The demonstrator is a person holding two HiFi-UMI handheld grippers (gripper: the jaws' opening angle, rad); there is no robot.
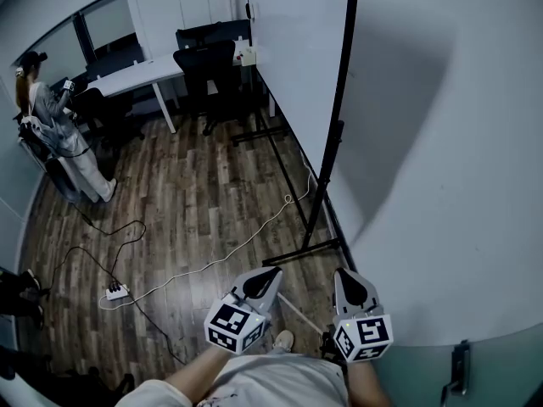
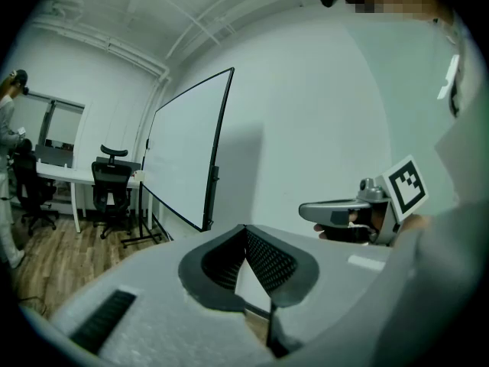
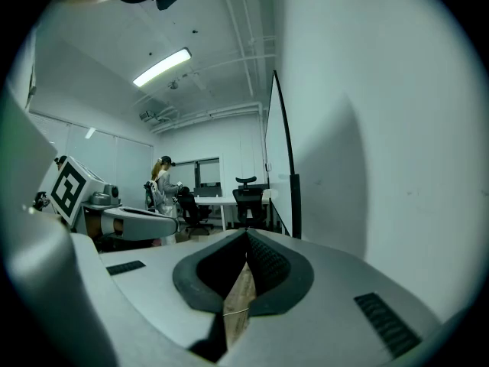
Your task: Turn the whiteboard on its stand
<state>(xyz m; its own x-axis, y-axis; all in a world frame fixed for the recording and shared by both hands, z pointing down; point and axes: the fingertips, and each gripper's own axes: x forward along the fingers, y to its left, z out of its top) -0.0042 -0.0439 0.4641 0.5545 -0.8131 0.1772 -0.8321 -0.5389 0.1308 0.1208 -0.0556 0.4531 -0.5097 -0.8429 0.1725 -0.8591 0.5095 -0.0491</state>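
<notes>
The whiteboard (image 1: 288,49) stands on a black stand (image 1: 333,134) close to the right-hand wall, and its near foot (image 1: 305,251) rests on the wood floor. Both grippers are low in the head view, a short way in front of that foot and apart from it. My left gripper (image 1: 270,271) has its jaws together with nothing between them. My right gripper (image 1: 344,271) is likewise shut and empty. In the left gripper view the whiteboard (image 2: 183,151) is ahead, beyond the left gripper (image 2: 246,232). The right gripper view shows the whiteboard (image 3: 273,151) nearly edge-on past the right gripper (image 3: 246,235).
A pale wall (image 1: 458,142) runs along the right. A white cable (image 1: 229,253) and a power strip (image 1: 116,292) lie on the floor. At the back are a white desk (image 1: 136,75), black office chairs (image 1: 208,66) and a standing person (image 1: 51,117).
</notes>
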